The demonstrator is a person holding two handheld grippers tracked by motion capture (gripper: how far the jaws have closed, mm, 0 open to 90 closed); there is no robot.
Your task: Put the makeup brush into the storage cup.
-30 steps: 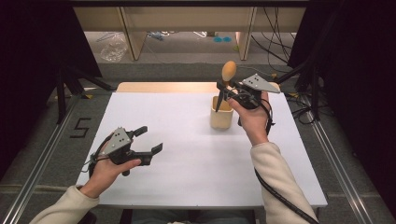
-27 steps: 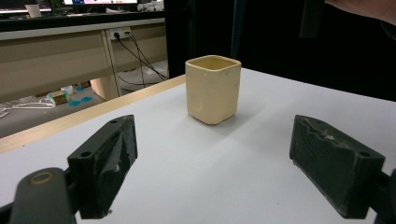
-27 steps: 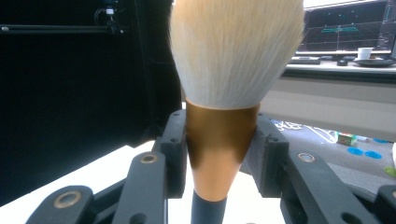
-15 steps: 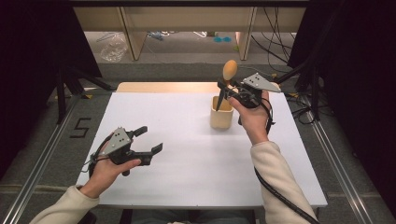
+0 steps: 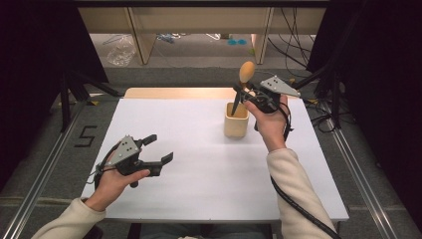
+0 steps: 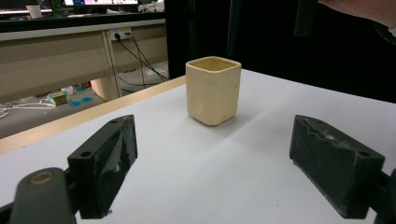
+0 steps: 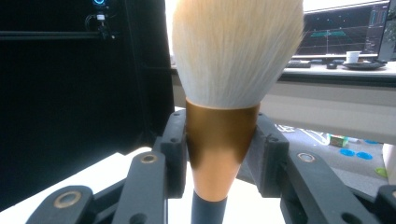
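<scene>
White counter under dim light, black curtains at both sides, a pale wooden edge along the far rim. Right hand-held gripper pinching a makeup brush by its copper ferrule, pads pressed against the metal cone from both sides, bristles up. Same right hand-held gripper raised over the counter's far part, brush upright with its dark handle dipping down into the mouth of a cream cup. Left hand-held gripper resting low near the front left, jaws spread wide and holding nothing, aimed toward the cup well ahead.

Brush likely very light; bristle head soft, fluffy, easily splayed, so best left untouched. Ferrule smooth, tapered and probably slippery, prone to sliding through the pads if squeezed weakly; slim dark handle below a steadier alternative. Cup squarish with rounded corners, glazed-looking, slightly dimpled walls, rigid, probably tippable if knocked by the handle.
</scene>
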